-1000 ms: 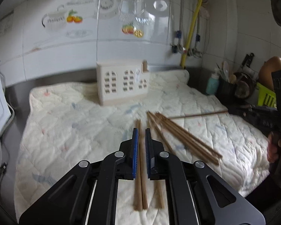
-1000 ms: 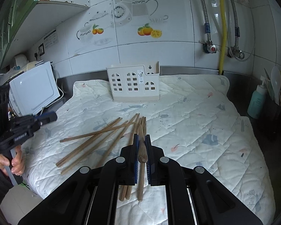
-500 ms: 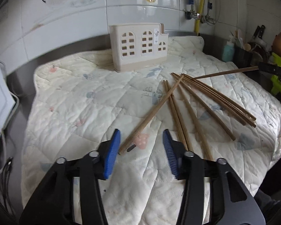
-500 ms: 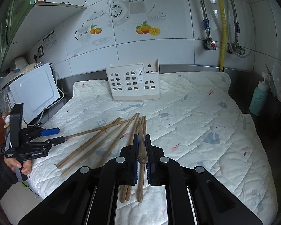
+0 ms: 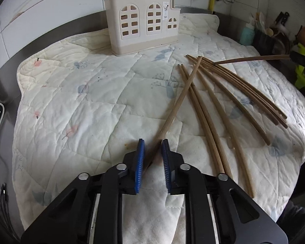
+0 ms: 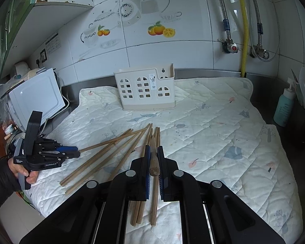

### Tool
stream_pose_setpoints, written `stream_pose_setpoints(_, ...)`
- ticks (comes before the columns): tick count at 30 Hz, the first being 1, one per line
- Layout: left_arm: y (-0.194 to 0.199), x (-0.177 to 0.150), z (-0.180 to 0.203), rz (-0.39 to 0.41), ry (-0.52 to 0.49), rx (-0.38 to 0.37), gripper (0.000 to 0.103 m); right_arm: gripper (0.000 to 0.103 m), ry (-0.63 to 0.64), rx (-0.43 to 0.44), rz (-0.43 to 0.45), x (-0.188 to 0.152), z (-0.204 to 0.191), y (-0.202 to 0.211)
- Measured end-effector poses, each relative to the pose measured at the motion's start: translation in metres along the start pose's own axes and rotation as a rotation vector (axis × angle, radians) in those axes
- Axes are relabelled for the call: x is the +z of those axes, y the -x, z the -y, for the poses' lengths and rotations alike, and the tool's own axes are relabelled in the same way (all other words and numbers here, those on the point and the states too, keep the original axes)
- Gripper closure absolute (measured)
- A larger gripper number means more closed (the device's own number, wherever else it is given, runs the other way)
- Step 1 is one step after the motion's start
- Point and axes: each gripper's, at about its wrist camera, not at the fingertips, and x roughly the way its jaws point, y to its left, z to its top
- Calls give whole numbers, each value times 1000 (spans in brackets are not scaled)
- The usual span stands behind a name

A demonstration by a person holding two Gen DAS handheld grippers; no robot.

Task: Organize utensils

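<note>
Several wooden chopsticks [image 5: 219,103] lie fanned on the quilted mat [image 5: 95,93]. The cream utensil holder [image 5: 142,24] stands upright at the mat's far edge, also in the right wrist view as the holder [image 6: 146,89]. My left gripper [image 5: 152,152] is low over the mat. Its jaws are closing around the near end of one slanting chopstick [image 5: 181,99], with a gap still showing beside it. My right gripper [image 6: 152,152] is shut on a chopstick [image 6: 154,162] that points forward. That same stick [image 5: 252,59] hangs above the pile.
A white appliance [image 6: 34,97] stands off the mat's left side. A teal bottle [image 6: 282,109] and a dark pot of utensils [image 5: 274,34] sit at the right. A hand [image 6: 24,172] holds the left gripper [image 6: 71,151]. Pipes run down the tiled wall.
My left gripper opened wide from shut, sank towards the mat and swung over one chopstick's near end. Its jaws have since narrowed around that stick. The right gripper has kept still.
</note>
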Motion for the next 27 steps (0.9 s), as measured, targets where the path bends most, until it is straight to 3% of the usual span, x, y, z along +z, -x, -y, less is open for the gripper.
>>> stream_pose_setpoints(7, 9, -2, 19, 23, -14, 46, 98, 96, -1, 2, 18, 1, 0, 7)
stream_pose_setpoints(10, 16, -3, 20, 40, 54, 13, 98, 96, -1, 4, 28, 5, 0, 10)
stream_pose_setpoints(22, 66, 18, 34, 293, 129, 67, 98, 97, 23, 46, 100, 37, -11, 24)
stream_pose_setpoints(27, 71, 38, 33, 322, 129, 64, 98, 97, 60, 72, 109, 61, -18, 20)
